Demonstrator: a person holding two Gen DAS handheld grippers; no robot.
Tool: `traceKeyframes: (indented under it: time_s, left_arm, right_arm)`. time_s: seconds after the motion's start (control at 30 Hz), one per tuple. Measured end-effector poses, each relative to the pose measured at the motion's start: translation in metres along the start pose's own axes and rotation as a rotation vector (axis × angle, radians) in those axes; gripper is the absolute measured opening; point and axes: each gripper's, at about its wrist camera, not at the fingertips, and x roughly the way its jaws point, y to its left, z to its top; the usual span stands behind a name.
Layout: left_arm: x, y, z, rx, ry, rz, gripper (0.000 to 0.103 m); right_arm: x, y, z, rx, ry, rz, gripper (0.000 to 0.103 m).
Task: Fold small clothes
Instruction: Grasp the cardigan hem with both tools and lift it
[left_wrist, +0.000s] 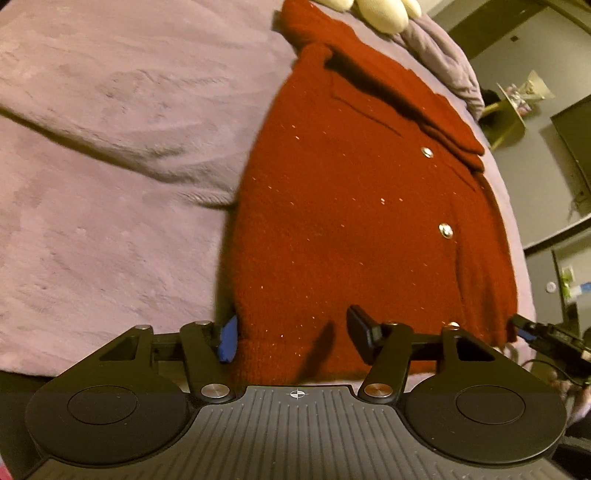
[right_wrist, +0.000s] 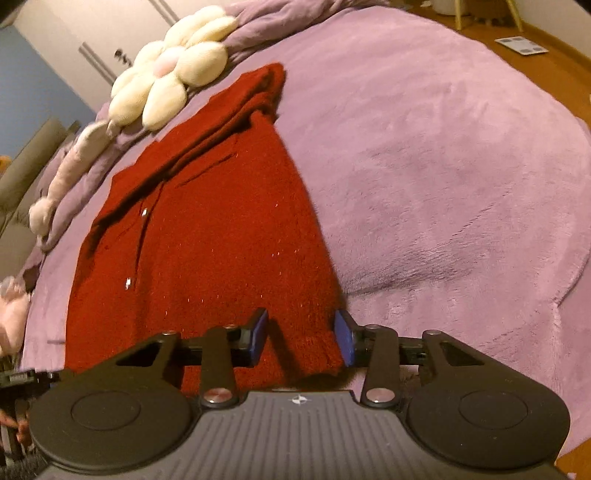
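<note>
While both pairs of tongs stand with fingers spread apart and clamp nothing, each sits at the near hem of the red cardigan (left_wrist: 354, 221): the left gripper (left_wrist: 293, 334) straddles the hem's left corner, the right gripper (right_wrist: 301, 338) its right corner, the knit lying between the blue pads (right_wrist: 345, 341). Beyond them the garment lies flat, front up, its metal buttons (left_wrist: 446, 230) showing and a sleeve folded across the chest, on a purple blanket (right_wrist: 443, 166). A cream flower-shaped cushion (right_wrist: 166, 81) rests just past the collar.
</note>
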Motion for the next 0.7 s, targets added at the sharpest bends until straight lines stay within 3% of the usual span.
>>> traceKeyframes:
  time_s: [0.03,0.1,0.2,0.3,0.4,0.47,0.5,0.53,0.6,0.7]
  left_arm:
    - [0.001,0.000,0.000,0.005,0.013,-0.011,0.052]
    - [0.004,-0.001,0.000,0.014,0.030,-0.016,0.047]
    - [0.007,0.000,0.001,0.020,0.035,-0.016,0.048]
    - [0.008,0.002,0.000,0.005,0.036,-0.045,0.059]
    - [0.010,-0.001,0.001,0.013,0.044,-0.051,0.058]
    - [0.011,-0.001,0.003,0.015,0.051,-0.039,0.040]
    - [0.011,0.000,0.004,0.014,0.062,-0.029,0.022]
    - [0.012,0.001,0.005,0.005,0.073,-0.043,0.015]
    - [0.007,-0.002,0.008,0.003,0.077,-0.088,0.015]
    - [-0.011,-0.019,0.024,0.016,0.027,-0.203,0.014]
  right_arm:
    - [0.000,0.000,0.001,-0.011,0.007,0.003,0.040]
    - [0.002,-0.002,0.004,-0.015,0.033,0.017,0.040]
    - [0.004,-0.004,0.010,-0.005,0.060,0.006,0.046]
    - [0.004,-0.009,0.016,-0.021,0.049,0.003,0.049]
    - [0.015,-0.010,0.016,-0.020,0.098,0.034,0.046]
    - [0.018,-0.004,0.014,-0.055,0.104,0.037,0.029]
    - [0.019,-0.001,0.012,-0.078,0.114,0.041,0.022]
    - [0.018,0.001,0.011,-0.086,0.126,0.051,0.019]
    - [0.016,0.003,0.012,-0.084,0.140,0.088,0.018]
    - [0.007,0.003,0.025,-0.006,0.126,0.211,0.017]
